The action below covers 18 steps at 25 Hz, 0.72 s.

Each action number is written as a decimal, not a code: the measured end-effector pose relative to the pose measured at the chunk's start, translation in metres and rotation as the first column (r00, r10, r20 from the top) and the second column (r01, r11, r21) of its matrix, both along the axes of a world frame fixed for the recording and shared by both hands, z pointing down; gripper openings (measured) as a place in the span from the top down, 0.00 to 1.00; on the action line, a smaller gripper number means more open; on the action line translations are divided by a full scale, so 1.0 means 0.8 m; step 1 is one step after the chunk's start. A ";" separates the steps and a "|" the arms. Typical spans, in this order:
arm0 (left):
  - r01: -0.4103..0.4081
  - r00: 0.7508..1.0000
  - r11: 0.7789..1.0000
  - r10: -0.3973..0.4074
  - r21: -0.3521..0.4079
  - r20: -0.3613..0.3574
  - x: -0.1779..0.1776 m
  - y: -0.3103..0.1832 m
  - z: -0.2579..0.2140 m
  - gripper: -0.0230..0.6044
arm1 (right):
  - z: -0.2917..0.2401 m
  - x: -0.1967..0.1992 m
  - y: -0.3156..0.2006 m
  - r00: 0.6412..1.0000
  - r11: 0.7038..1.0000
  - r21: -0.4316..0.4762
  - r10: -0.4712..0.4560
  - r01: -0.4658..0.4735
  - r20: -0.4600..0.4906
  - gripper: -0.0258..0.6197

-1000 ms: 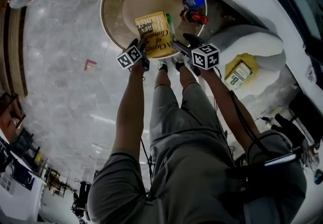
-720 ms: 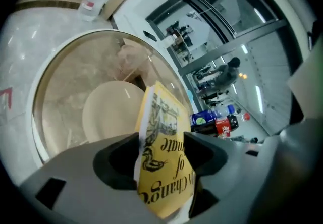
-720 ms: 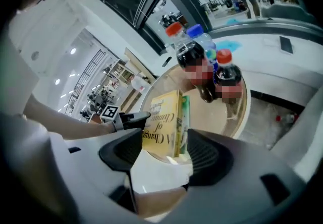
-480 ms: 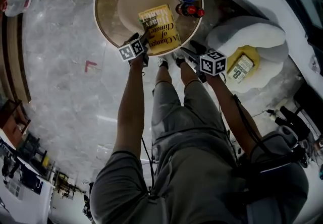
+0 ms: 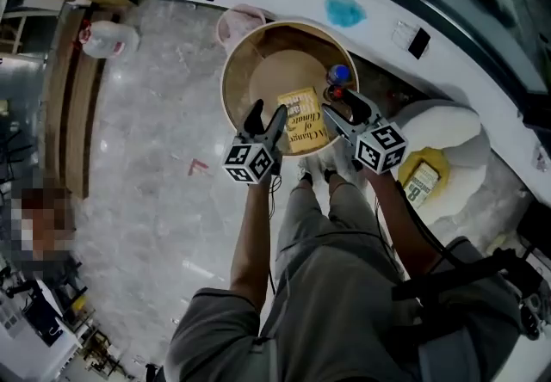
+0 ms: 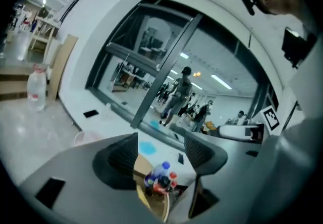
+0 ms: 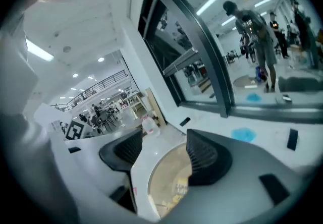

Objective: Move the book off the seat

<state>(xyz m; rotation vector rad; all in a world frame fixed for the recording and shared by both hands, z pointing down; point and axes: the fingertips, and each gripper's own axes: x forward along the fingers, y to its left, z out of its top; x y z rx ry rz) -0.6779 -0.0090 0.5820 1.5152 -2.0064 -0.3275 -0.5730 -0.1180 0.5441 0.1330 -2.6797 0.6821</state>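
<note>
Both claws are spread and empty over a round table (image 5: 237,70) — left gripper (image 5: 265,118) at its 6 o'clock rim, right gripper (image 5: 337,103) at 4. The yellow book (image 5: 303,131) lies flat between them near the 5 o'clock edge — bottles (image 5: 337,75) at 3, open floor (image 5: 146,139) toward 9.

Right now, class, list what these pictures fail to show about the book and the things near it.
Head view: book title too small to read.
Left gripper view: book hidden under the left gripper body; only bottles show.
Right gripper view: book only a yellow blur.
</note>
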 end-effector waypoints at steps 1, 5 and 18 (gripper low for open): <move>-0.009 0.999 0.999 0.007 0.043 0.052 -0.005 -0.003 -0.052 0.52 | -0.041 -0.007 -0.005 0.999 0.999 0.037 0.011 -0.012 0.031 0.53; -0.043 0.957 0.975 -0.022 0.218 0.288 -0.042 -0.018 -0.248 0.52 | -0.204 -0.043 -0.031 0.976 0.982 0.175 0.037 -0.076 0.213 0.53; -0.072 0.836 0.878 -0.206 0.474 0.509 0.019 0.039 -0.549 0.52 | -0.454 0.025 -0.001 0.919 0.891 0.408 0.024 -0.198 0.392 0.63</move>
